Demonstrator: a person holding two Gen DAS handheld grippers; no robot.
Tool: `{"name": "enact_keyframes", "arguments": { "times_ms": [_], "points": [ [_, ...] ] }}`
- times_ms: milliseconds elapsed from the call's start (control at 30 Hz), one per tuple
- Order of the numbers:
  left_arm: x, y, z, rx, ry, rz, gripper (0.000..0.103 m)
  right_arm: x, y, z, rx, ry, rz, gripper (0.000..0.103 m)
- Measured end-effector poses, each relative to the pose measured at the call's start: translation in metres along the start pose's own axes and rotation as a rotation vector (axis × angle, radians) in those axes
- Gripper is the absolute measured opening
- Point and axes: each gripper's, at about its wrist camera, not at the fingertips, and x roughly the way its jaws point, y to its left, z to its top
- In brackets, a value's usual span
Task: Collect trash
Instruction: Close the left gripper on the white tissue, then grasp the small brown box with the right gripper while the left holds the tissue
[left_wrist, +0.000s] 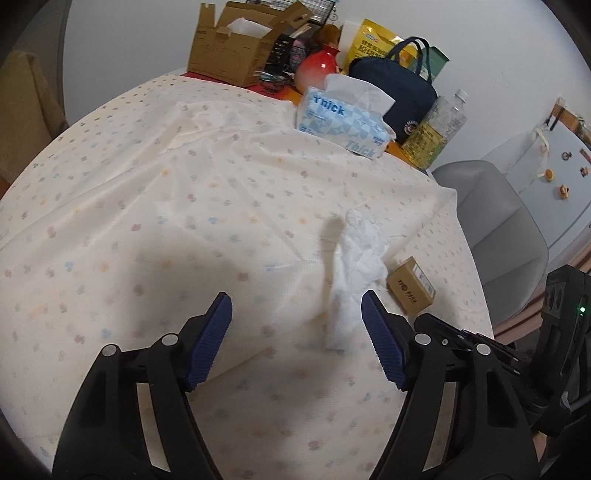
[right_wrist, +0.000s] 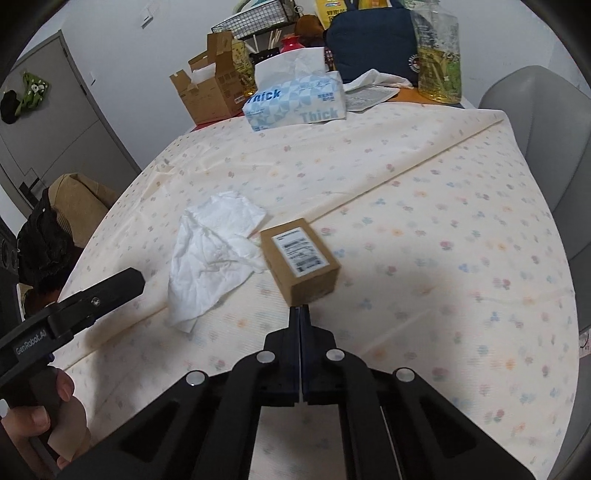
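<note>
Over a floral-print cream tablecloth (left_wrist: 129, 206), the left gripper (left_wrist: 296, 308) hangs with its blue ribbed pads spread wide and nothing between them, the crumpled white tissue (left_wrist: 354, 273) lying just ahead, nearer its right finger. The right gripper (right_wrist: 300, 309) has its fingers pressed together, empty, tips just short of a small brown cardboard box (right_wrist: 300, 260) with a white barcode label too blurred to read. Tissue and box lie just beside each other; neither is lifted. The step appears to be the approach: next, the left gripper likely needs to drop over the tissue and close. Farther back stand a blue-and-white tissue pack (right_wrist: 295, 101) printed "Thick", an open corrugated carton (left_wrist: 231, 50) and a navy lunch bag (left_wrist: 395, 83). "GenRobot.AI" marks the left gripper's side.
</note>
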Motion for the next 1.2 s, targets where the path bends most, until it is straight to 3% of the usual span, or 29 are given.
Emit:
{"name": "enact_keyframes", "arguments": {
  "times_ms": [167, 233, 300, 367, 433, 533, 600, 633, 800, 867, 1000, 1133, 1167, 1200],
  "points": [
    [0.021, -0.021, -0.003, 0.06, 0.029, 0.017, 0.072, -0.009, -0.004, -0.002, -0.009, 0.0, -0.01, 0.005],
    [0.027, -0.024, -0.006, 0.069, 0.032, 0.02, 0.067, -0.012, -0.008, -0.002, -0.004, -0.003, -0.014, 0.005],
    [0.027, -0.025, -0.007, 0.08, 0.024, 0.037, 0.051, -0.013, -0.011, -0.002, 0.004, -0.001, -0.011, 0.006],
    [0.03, -0.025, -0.007, 0.084, 0.037, 0.033, 0.013, -0.013, -0.014, -0.003, 0.01, 0.001, -0.017, 0.006],
    [0.032, -0.026, -0.008, 0.091, 0.054, 0.016, 0.004, -0.012, -0.015, -0.003, 0.019, 0.006, -0.018, 0.006],
    [0.024, -0.026, -0.008, 0.093, 0.024, 0.029, 0.003, -0.012, -0.012, -0.003, 0.011, 0.007, -0.023, 0.01],
    [0.014, -0.022, -0.005, 0.077, 0.001, 0.029, 0.003, -0.017, -0.008, -0.002, -0.001, -0.022, -0.036, 0.064],
    [0.01, -0.021, -0.004, 0.072, -0.008, 0.029, 0.003, -0.022, -0.004, -0.002, -0.018, -0.054, -0.052, 0.069],
    [-0.013, -0.01, 0.005, 0.051, -0.061, 0.055, 0.003, -0.021, 0.01, 0.005, -0.052, -0.05, -0.05, 0.068],
    [-0.018, -0.003, 0.008, 0.036, -0.074, 0.065, 0.003, -0.015, 0.017, 0.009, -0.073, -0.043, -0.054, 0.073],
    [-0.02, 0.011, 0.01, 0.015, -0.079, 0.09, 0.003, 0.0, 0.03, 0.015, -0.109, -0.029, -0.066, 0.08],
    [-0.017, 0.029, 0.009, -0.023, -0.074, 0.105, 0.003, 0.018, 0.036, 0.02, -0.121, -0.013, -0.077, 0.08],
    [-0.016, 0.031, 0.008, -0.028, -0.073, 0.107, 0.003, 0.023, 0.037, 0.022, -0.122, -0.01, -0.078, 0.079],
    [-0.015, 0.033, 0.008, -0.032, -0.072, 0.108, 0.003, 0.027, 0.037, 0.023, -0.122, -0.006, -0.077, 0.067]
  ]
}}
